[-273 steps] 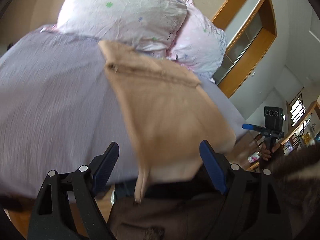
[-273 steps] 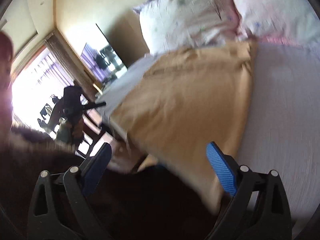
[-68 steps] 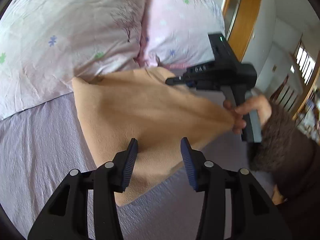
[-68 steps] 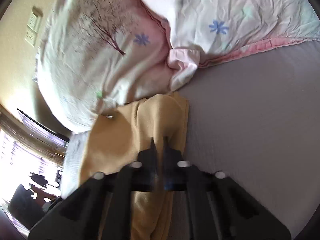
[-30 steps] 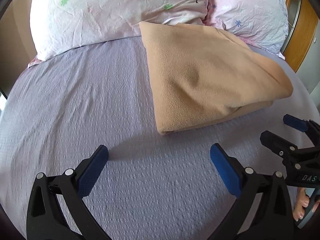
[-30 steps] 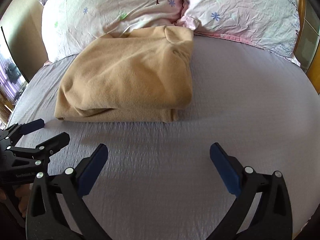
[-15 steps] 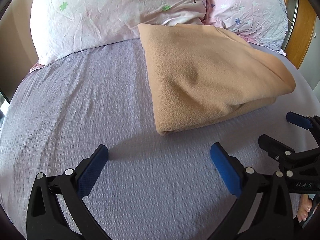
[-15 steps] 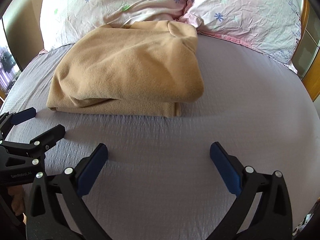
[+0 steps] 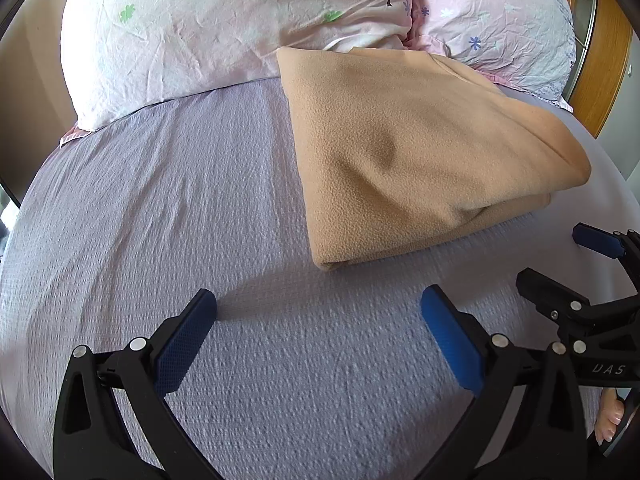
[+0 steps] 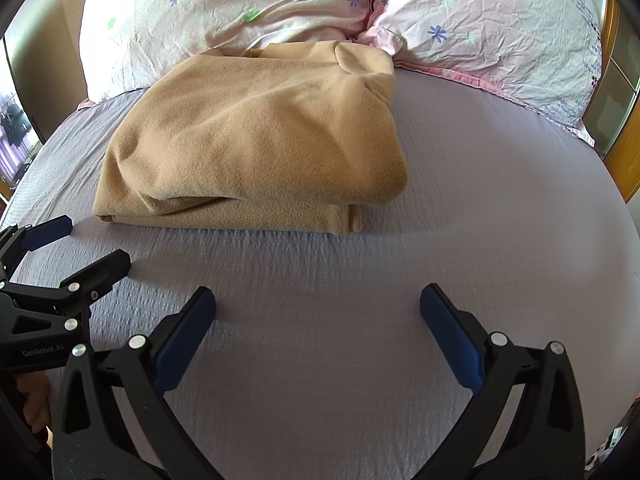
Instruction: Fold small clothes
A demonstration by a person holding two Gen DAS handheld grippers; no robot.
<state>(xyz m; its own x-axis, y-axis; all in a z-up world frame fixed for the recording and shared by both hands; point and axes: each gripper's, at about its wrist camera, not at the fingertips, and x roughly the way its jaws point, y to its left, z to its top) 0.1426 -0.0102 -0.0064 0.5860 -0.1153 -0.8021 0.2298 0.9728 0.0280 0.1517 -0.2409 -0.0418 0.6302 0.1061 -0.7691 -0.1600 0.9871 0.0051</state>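
Observation:
A tan fleece garment [image 9: 420, 152] lies folded in a thick stack on the lilac bedsheet [image 9: 160, 200], its far edge against the pillows. It also shows in the right wrist view [image 10: 260, 140]. My left gripper [image 9: 318, 338] is open and empty, held over the sheet short of the garment's near corner. My right gripper [image 10: 316, 332] is open and empty, short of the garment's near edge. Each gripper shows in the other's view, the right one [image 9: 576, 264] at the right edge, the left one [image 10: 76, 248] at the left edge, both open.
Two pink floral pillows [image 9: 240, 20] [image 10: 500, 32] lie along the head of the bed behind the garment. A wooden frame [image 9: 600, 60] stands at the far right. A dark screen [image 10: 12, 120] stands off the bed's left side.
Both grippers have drawn back slightly from the folded garment and stay open. Earlier the right gripper was shut on the garment's edge; it has let go and the garment lies folded.

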